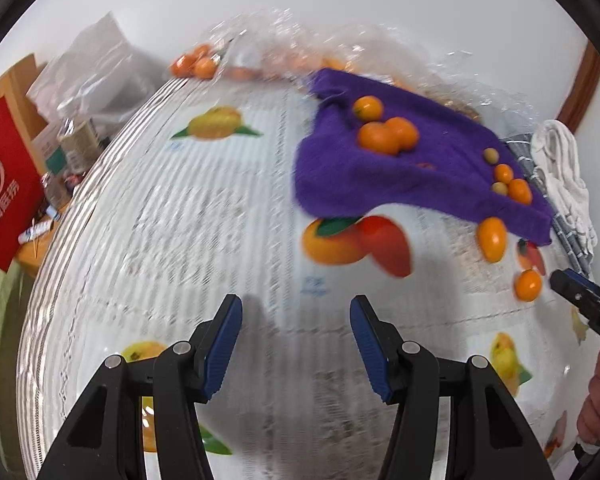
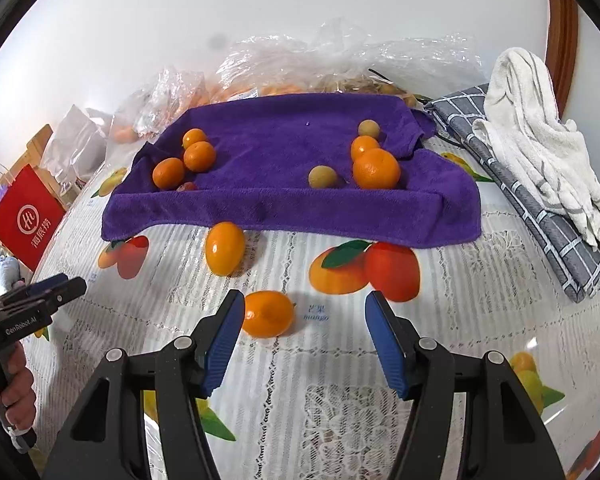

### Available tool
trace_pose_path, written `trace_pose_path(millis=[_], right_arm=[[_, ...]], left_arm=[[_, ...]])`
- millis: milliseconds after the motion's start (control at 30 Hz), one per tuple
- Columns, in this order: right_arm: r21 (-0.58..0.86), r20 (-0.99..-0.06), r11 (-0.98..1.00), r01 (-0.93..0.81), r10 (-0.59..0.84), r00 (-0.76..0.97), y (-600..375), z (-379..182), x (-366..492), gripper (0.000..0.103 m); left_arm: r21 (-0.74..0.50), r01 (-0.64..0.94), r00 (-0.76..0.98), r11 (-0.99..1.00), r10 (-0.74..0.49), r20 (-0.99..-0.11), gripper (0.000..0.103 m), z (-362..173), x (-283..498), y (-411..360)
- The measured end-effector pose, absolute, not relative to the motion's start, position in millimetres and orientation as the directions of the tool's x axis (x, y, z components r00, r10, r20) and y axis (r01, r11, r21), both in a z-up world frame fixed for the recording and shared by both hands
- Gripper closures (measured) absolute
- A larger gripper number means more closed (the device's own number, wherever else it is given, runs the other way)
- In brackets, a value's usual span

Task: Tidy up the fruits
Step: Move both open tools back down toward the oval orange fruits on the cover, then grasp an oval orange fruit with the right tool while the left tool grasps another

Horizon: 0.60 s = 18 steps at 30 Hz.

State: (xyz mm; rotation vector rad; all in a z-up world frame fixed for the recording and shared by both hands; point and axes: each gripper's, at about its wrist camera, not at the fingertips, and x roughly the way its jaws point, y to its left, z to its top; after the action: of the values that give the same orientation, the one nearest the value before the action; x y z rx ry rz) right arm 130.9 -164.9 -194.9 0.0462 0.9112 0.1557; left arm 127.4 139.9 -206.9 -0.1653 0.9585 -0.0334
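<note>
Your right gripper (image 2: 304, 316) hangs low over the white lace-patterned tablecloth printed with fruit pictures (image 2: 340, 420), its blue-padded jaws spread apart. A small oval orange kumquat-like fruit (image 2: 268, 314) lies on the cloth just beyond the tips, close against the left pad; you grip nothing, and whether that pad touches the fruit cannot be told. A second oval orange fruit (image 2: 225, 248) stands a little farther off and to the left, just in front of the near edge of the purple terry towel (image 2: 292, 208).

On that towel the fruit sits in two clusters. At the far left are three round orange tangerines (image 2: 199, 156). At the right lie two more round orange fruits (image 2: 376, 168) and two small tan-green round fruits (image 2: 323, 177).

Behind the towel are crumpled clear plastic bags (image 2: 340, 56) with more orange fruit inside. At the right edge a white striped cloth (image 2: 540, 140) lies bunched on a folded grey checked cloth (image 2: 548, 236). A red paper bag (image 2: 24, 216) stands at the far left.

Your left gripper (image 1: 296, 340) hovers over bare tablecloth, well to the left of the towel, jaws parted and empty. That view is blurred.
</note>
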Motion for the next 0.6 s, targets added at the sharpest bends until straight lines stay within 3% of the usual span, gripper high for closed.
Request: trace_pose_path(millis=[167,433,567,600], right_arm=[[0.105,-0.782,0.985,-0.135,0.166,0.601,-156,-199,127,0.041],[0.048,-0.795,0.986,-0.162,0.135,0.591,-135,-220,136,0.043],[0.024,-0.787,0.987,-0.157,0.116,0.606,-131,-230,137,0.053],[0.024,-0.783,0.987,-0.161,0.119,0.61,-131,-230,136,0.063]], left_arm=[[-0.159,-0.023,0.602,0.987,-0.113,-0.791,0.041,-208,123,144],[-0.145,-0.022,0.618,0.989,-0.101,-0.78,0.041,-209,116,144],[-0.143,-0.029,0.608,0.989,-0.097,-0.788,0.04,-208,116,143],[-0.139,-0.034,0.603,0.99,-0.09,-0.793,0.04,-207,117,142]])
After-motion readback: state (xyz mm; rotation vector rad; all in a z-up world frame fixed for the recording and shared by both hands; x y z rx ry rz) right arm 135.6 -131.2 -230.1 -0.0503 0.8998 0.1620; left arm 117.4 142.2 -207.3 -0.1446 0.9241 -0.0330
